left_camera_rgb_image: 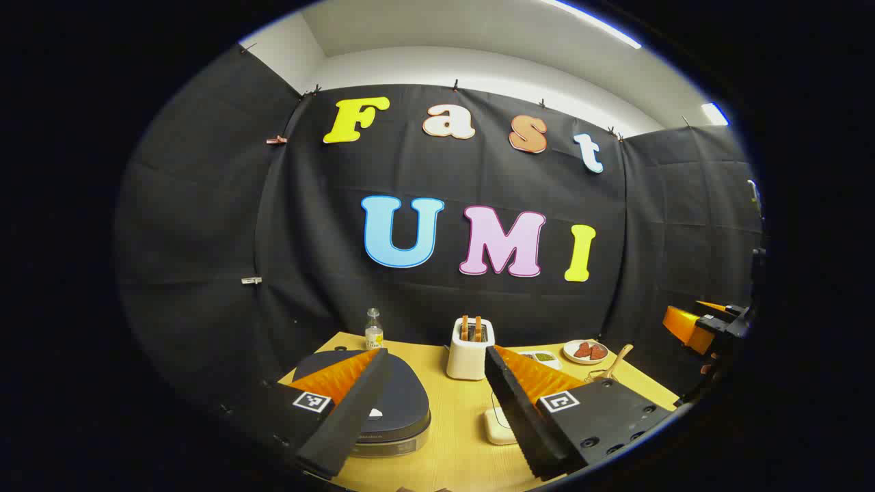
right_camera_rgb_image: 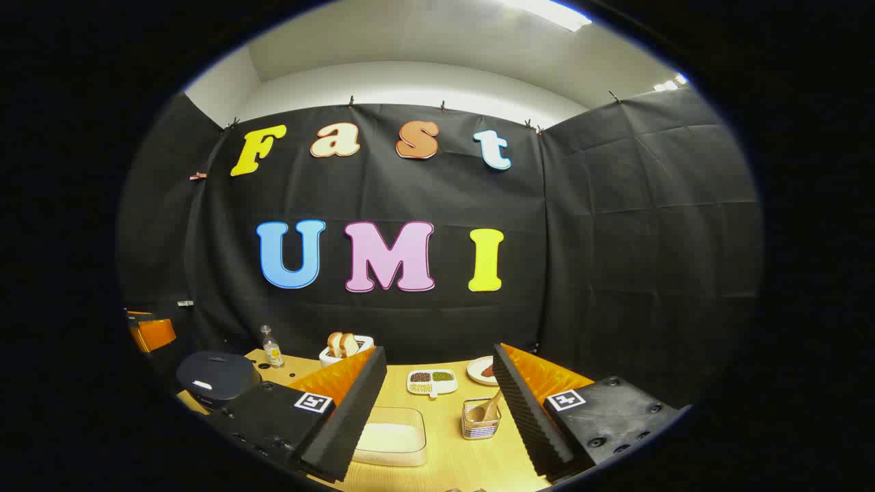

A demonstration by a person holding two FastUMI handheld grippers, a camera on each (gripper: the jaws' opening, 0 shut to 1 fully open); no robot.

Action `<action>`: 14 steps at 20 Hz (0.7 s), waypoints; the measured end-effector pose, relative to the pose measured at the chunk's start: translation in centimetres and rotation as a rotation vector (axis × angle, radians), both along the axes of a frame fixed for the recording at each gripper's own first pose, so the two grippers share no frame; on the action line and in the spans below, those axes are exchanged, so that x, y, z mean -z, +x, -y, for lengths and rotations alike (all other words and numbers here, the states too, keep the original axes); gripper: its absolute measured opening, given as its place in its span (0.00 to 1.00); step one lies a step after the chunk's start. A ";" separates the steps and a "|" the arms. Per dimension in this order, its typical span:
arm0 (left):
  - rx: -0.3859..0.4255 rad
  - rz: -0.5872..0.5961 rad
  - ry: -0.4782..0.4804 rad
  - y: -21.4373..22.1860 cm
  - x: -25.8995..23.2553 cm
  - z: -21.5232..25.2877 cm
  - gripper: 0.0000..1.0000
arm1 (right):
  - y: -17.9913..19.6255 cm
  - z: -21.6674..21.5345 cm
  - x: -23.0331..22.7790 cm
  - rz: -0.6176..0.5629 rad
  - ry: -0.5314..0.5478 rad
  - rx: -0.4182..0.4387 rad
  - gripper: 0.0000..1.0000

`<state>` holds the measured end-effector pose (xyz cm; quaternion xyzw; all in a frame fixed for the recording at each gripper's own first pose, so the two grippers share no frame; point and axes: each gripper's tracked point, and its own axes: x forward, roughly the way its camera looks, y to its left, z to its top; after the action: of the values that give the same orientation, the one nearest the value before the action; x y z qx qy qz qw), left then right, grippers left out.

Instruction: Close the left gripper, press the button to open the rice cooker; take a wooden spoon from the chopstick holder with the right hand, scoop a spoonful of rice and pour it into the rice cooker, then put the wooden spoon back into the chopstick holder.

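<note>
On the table, nothing's started: rice cooker (left_camera_rgb_image: pixel 383 403) lid is down, both grippers hang above the near edge with nothing in them.

Left gripper (left_camera_rgb_image: pixel 431 410): your fingers are spread wide. The cooker sits right under its left finger, dark domed lid with a small pale button (left_camera_rgb_image: pixel 375 413) near the front. Bring those fingers together first, then push with the joined tips. Lid looks smooth and curved, so my guess is an off-centre tip will skate; come down square on the button. The body looks heavy enough not to shift.

Right gripper (right_camera_rgb_image: pixel 437 417): also wide apart. Chopstick holder (right_camera_rgb_image: pixel 478 420) is a small wire basket straight ahead between your fingers, wooden spoon (right_camera_rgb_image: pixel 491 408) standing in it, tilted, with what looks like the bowl end up and leaning right. I can't tell how deep it sits.

Handling, as I judge it:
- Spoon is light, stiff, and bare wood should grip well. Take it on the shaft just above the holder rim, not on the bowl.
- Holder looks light and may tip or lift with the spoon, so pull straight up along the tilt.
- Rice container (right_camera_rgb_image: pixel 391 437) is a shallow clear tub just left of the holder, partly behind your left finger. It probably slides if you dig hard, so scoop shallow.
- Loose grains spill easily; keep the bowl level on the carry over to the cooker, which is well to the left.

Toaster (left_camera_rgb_image: pixel 469 348), bottle (left_camera_rgb_image: pixel 373 329) and the plates at the back are clear of your path.
</note>
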<state>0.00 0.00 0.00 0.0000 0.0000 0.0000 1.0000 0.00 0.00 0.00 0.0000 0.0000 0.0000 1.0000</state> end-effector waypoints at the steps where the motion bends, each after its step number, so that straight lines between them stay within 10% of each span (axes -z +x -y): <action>1: 0.003 -0.004 -0.002 0.0 0.0 0.0 0.95 | -0.2 0.1 -0.1 -0.001 0.001 0.003 0.98; 14: -0.008 -0.013 -0.012 0.1 0.3 0.9 0.95 | 0.4 1.6 -0.3 -0.006 0.002 -0.009 0.98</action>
<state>0.06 -0.93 -0.35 -0.0061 0.0064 0.0040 1.0000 0.36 -1.64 0.29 0.0012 0.0029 0.0044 1.0000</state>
